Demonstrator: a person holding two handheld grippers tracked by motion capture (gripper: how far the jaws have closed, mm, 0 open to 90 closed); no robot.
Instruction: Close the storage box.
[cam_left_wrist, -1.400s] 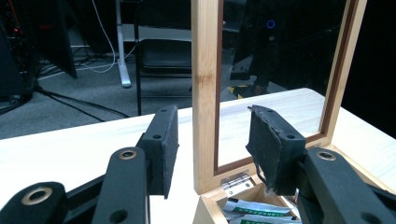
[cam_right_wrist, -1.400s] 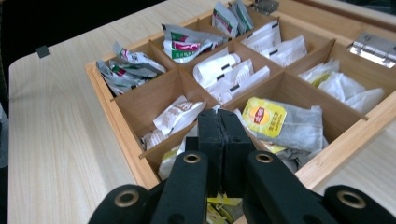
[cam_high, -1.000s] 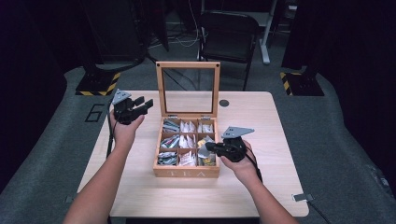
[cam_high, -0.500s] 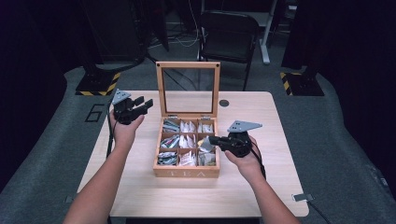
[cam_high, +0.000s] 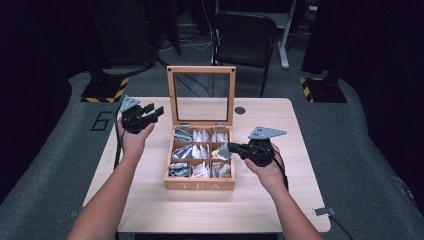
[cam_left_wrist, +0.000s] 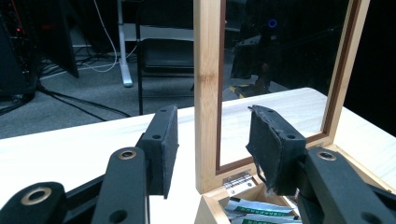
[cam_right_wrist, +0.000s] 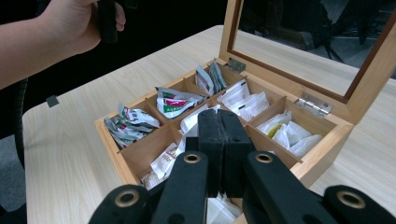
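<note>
High view overhead, facing forward-down; both gripper views close on wooden box (cam_high: 200, 184).

A black chair (cam_high: 245, 32) stands behind the light wooden desk (cam_high: 150, 205), yellow-black striped bases (cam_high: 102, 92) sit on the grey floor (one either side), and a dark disc (cam_high: 240, 110) lies on the desk.

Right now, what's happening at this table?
A person works over an open wooden tea box with a gripper in each hand. The right gripper, fingers shut, holds a tea packet just above the box's right compartments. The left gripper waits open beside the upright glass lid.
</note>
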